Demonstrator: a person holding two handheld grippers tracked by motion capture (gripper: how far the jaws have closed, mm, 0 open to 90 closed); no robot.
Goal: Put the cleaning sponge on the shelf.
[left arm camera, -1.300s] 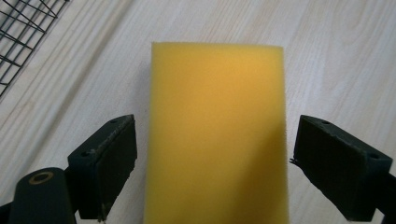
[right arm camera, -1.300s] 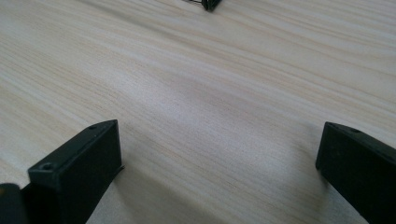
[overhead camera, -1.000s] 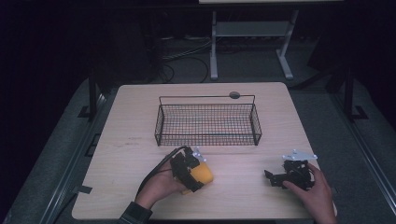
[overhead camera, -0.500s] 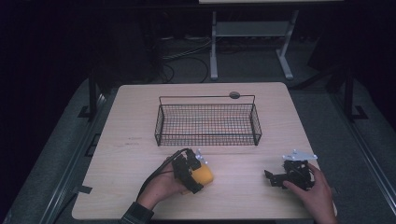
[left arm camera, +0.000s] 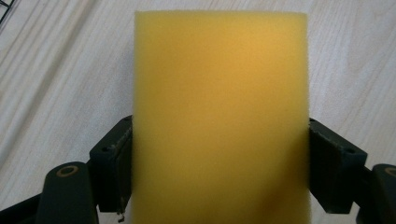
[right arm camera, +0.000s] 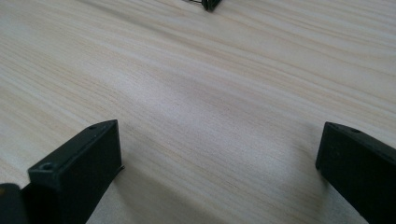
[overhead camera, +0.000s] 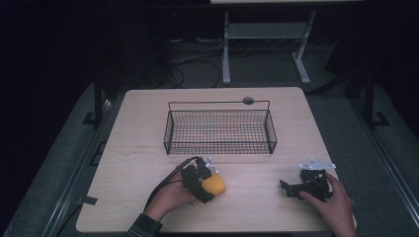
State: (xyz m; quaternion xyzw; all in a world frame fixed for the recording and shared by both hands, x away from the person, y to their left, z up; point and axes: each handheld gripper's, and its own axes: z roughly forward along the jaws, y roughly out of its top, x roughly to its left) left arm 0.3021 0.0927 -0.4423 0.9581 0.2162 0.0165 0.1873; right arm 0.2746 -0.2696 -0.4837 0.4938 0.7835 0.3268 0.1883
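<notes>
A yellow sponge (overhead camera: 214,184) lies on the wooden table (overhead camera: 133,163), near its front left. My left gripper (overhead camera: 207,185) has the sponge (left arm camera: 219,93) between its jaws, which have just been closing; both pads lie against the sponge's sides. My right gripper (overhead camera: 286,189) rests on the table at the front right, held by a hand, pointing left. In the right gripper view its jaws (right arm camera: 219,140) stand wide open over bare wood with nothing between them.
A black wire basket (overhead camera: 220,102) stands at the table's middle, beyond both grippers, and looks empty. A small dark round disc (overhead camera: 248,100) sits just behind its far rim. A cable trails from the left gripper toward the front edge.
</notes>
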